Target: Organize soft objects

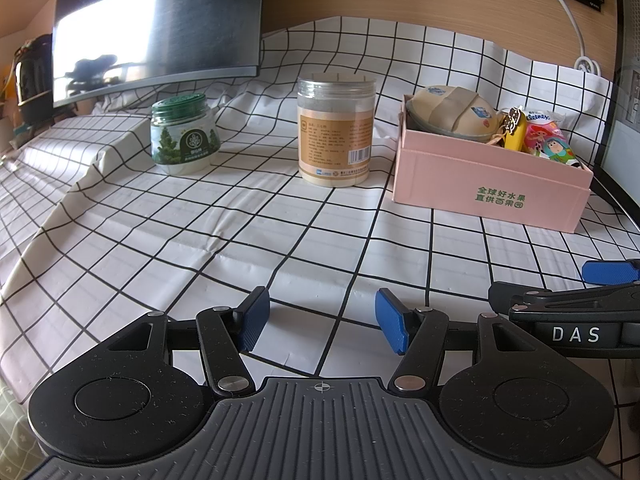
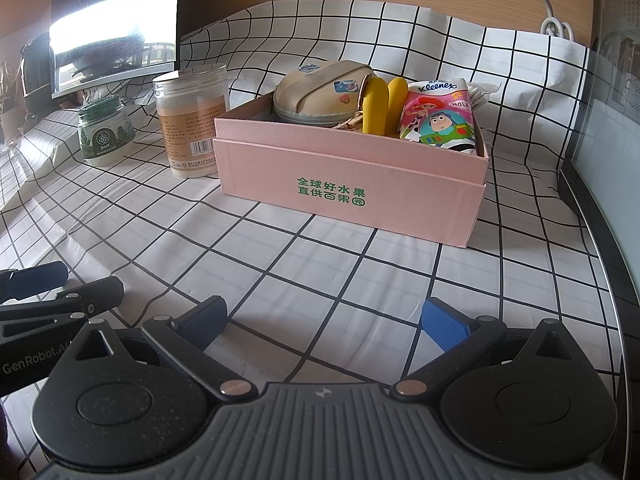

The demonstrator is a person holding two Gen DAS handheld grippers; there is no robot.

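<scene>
A pink cardboard box (image 1: 490,188) (image 2: 352,188) stands on the checked cloth. Inside it lie a beige zip pouch (image 1: 450,114) (image 2: 320,92), a yellow soft toy (image 1: 514,132) (image 2: 384,106) and a cartoon-printed tissue pack (image 1: 550,140) (image 2: 438,114). My left gripper (image 1: 322,322) hovers low over the cloth, well in front of the box and to its left, open and holding nothing. My right gripper (image 2: 324,322) sits in front of the box, also open and empty. Each gripper shows at the edge of the other's view.
A green-lidded jar (image 1: 184,134) (image 2: 105,130) and a taller clear canister with an orange label (image 1: 335,130) (image 2: 192,120) stand left of the box. A dark monitor (image 1: 156,28) (image 2: 112,20) rises behind them. A white cable (image 1: 568,16) hangs down the wooden back panel.
</scene>
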